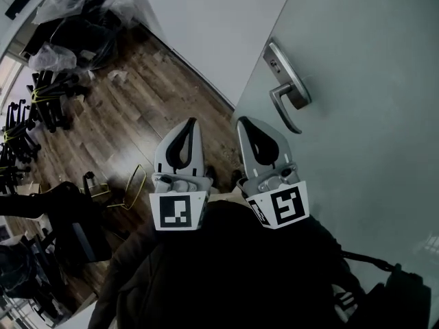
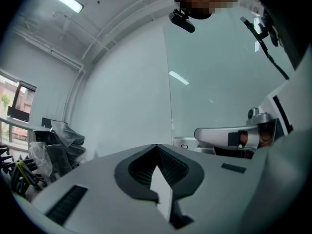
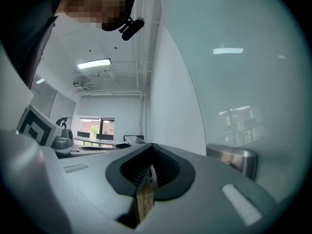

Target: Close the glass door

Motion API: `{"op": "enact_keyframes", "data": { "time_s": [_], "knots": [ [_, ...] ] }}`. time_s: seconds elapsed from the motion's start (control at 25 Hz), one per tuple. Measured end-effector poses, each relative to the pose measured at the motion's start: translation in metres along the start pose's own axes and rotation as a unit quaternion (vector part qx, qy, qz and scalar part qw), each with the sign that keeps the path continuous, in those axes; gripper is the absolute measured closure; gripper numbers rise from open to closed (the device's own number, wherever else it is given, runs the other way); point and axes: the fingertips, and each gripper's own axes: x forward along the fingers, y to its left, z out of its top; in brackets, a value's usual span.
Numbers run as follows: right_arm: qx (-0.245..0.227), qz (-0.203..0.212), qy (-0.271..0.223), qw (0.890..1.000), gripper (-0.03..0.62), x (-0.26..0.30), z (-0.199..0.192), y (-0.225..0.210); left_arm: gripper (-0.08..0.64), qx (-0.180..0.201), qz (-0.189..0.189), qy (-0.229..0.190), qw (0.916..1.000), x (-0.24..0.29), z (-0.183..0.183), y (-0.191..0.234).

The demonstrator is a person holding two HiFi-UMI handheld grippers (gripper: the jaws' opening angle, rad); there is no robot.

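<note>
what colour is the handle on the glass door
Silver-grey metal. The door handle shows best in the head view.

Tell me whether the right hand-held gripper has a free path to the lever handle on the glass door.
Probably yes: the right hand-held gripper, jaws together and empty, is close to the lever handle on the glass door, and nothing shows between them.

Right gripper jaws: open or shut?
Shut: the right gripper shows its jaws touching at the tips, nothing between them.
</note>
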Motion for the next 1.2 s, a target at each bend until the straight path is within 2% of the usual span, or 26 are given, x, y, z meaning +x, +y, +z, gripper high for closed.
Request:
{"op": "enact_keyframes", "data": {
  "time_s": [0.16, 0.32, 0.4, 0.48, 0.64, 0.84, 1.04, 1.12, 1.2],
  "knots": [
    [-0.015, 0.004, -0.021, 1.000, 0.588, 0.006, 0.027, -0.026, 0.563, -0.011, -0.017, -0.042, 0.9989, 0.035, 0.022, -0.014],
    [-0.053, -0.021, -0.023, 0.998, 0.572, -0.001, 0.044, -0.060, 0.563, -0.016, -0.045, -0.033, 0.9983, 0.063, 0.026, -0.037],
    [-0.066, -0.038, -0.015, 0.997, 0.565, -0.007, 0.045, -0.077, 0.563, -0.024, -0.055, -0.050, 0.9969, 0.076, 0.033, -0.047],
    [-0.077, -0.050, -0.002, 0.996, 0.548, -0.012, 0.040, -0.090, 0.563, -0.026, -0.070, -0.065, 0.9951, 0.087, 0.037, -0.059],
    [-0.085, -0.059, 0.049, 0.993, 0.525, -0.022, 0.007, -0.102, 0.563, -0.018, -0.101, -0.028, 0.9944, 0.098, 0.024, -0.083],
    [-0.064, -0.061, 0.097, 0.991, 0.520, -0.020, -0.030, -0.105, 0.563, -0.023, -0.107, -0.022, 0.9937, 0.102, 0.023, -0.089],
    [-0.033, -0.061, 0.109, 0.992, 0.520, -0.018, -0.043, -0.106, 0.563, -0.023, -0.104, -0.025, 0.9940, 0.099, 0.024, -0.088],
    [-0.036, -0.061, 0.108, 0.992, 0.519, -0.017, -0.043, -0.106, 0.563, -0.025, -0.102, -0.043, 0.9935, 0.097, 0.031, -0.087],
    [-0.048, -0.062, 0.107, 0.991, 0.518, -0.017, -0.043, -0.106, 0.563, -0.026, -0.101, -0.037, 0.9938, 0.096, 0.030, -0.086]
  ]
}}
